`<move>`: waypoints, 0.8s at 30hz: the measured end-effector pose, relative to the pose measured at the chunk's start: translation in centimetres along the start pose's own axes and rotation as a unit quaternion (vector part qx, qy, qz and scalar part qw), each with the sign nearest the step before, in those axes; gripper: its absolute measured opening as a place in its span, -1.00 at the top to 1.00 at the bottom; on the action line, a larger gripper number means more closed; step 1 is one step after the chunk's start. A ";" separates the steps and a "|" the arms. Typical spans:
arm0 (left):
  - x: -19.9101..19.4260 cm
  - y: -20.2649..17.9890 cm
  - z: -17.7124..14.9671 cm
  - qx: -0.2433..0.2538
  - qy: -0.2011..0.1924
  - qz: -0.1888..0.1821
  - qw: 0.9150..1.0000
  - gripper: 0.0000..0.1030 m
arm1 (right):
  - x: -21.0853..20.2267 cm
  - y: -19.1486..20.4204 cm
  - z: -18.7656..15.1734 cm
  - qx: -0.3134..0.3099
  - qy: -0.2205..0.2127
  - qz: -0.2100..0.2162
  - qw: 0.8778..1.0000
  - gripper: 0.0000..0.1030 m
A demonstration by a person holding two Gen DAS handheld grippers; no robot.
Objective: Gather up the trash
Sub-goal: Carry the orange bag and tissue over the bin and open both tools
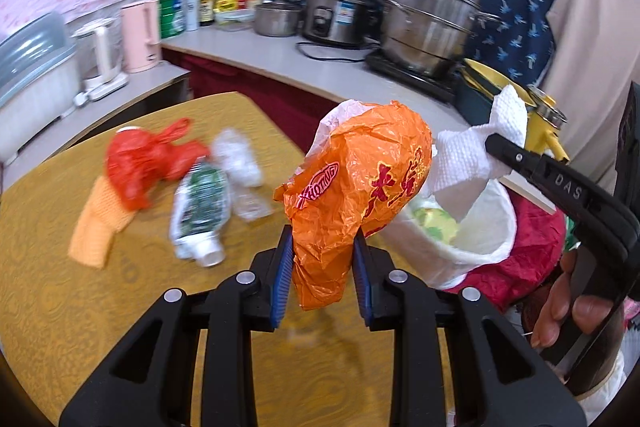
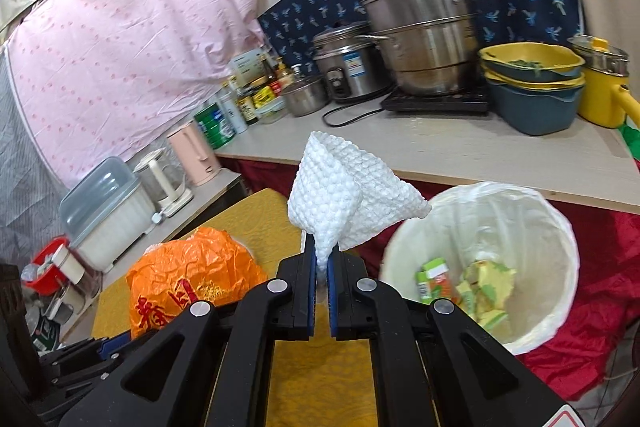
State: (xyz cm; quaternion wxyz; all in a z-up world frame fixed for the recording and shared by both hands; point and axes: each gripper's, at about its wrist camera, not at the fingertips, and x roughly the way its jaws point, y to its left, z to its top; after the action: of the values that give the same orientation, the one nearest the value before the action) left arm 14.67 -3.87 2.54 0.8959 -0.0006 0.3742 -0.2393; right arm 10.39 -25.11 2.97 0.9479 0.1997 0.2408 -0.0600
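Carrying step: left fingers (image 1: 322, 267) pinch orange bag (image 1: 356, 187), right fingers (image 2: 322, 263) pinch paper towel (image 2: 340, 203); next, release both over bin (image 2: 560, 227) (already lined).

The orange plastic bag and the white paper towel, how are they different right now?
The orange plastic bag is glossy, crinkled and printed with red characters; the white paper towel is plain, matte and dimpled. The bag is the bulkier bundle; the towel is a thin folded sheet. The left gripper clamps the bag, the right gripper pinches the towel. Both are held up near the lined trash bin.
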 end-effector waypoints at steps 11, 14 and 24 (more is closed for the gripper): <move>4.8 -8.3 1.8 0.046 0.016 -0.030 0.998 0.49 | -0.9 -8.4 0.5 0.048 -0.009 -0.042 0.998 0.91; 6.2 -9.7 2.0 0.056 0.024 -0.035 0.998 0.49 | -0.8 -10.0 0.3 0.057 -0.008 -0.049 0.997 0.91; 10.4 -13.3 2.4 0.074 0.049 -0.039 0.995 0.49 | -0.5 -14.4 -0.2 0.084 -0.005 -0.068 0.994 0.91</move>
State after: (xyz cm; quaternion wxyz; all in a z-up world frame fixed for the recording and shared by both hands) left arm 16.86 -20.48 -0.33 0.8644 0.0626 0.3985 -0.3003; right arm 6.83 -38.15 -1.97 0.9225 0.2619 0.2433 -0.1455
